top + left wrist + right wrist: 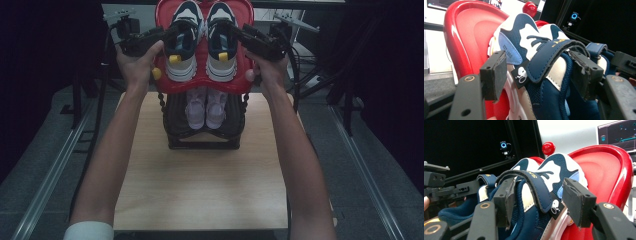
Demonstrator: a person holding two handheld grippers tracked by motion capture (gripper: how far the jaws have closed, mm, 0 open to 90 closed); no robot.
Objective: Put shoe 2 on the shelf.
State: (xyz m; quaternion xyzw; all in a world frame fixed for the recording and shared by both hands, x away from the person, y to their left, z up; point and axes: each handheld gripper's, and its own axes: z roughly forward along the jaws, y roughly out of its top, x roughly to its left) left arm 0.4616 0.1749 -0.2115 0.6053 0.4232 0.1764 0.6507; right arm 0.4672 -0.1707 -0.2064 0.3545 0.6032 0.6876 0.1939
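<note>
Two navy-and-white sneakers stand side by side on a red tray (200, 86) that tops a black rack. My left gripper (172, 32) reaches in from the left, jaws astride the outer side and strap of the left sneaker (183, 42). In the left gripper view the left gripper (539, 75) stands open, its outer pad clear of that sneaker (534, 50). My right gripper (237, 32) mirrors it at the right sneaker (221, 42). In the right gripper view the right gripper (541, 202) is open around the strap (534, 185), and a gap separates the outer pad from the shoe.
A lavender pair of shoes (205, 110) sits on the lower tier of the black rack (202, 142), which stands at the far end of a wooden table (200, 185). A red knob (529, 8) rises behind the tray. Dark stands and rails flank the table.
</note>
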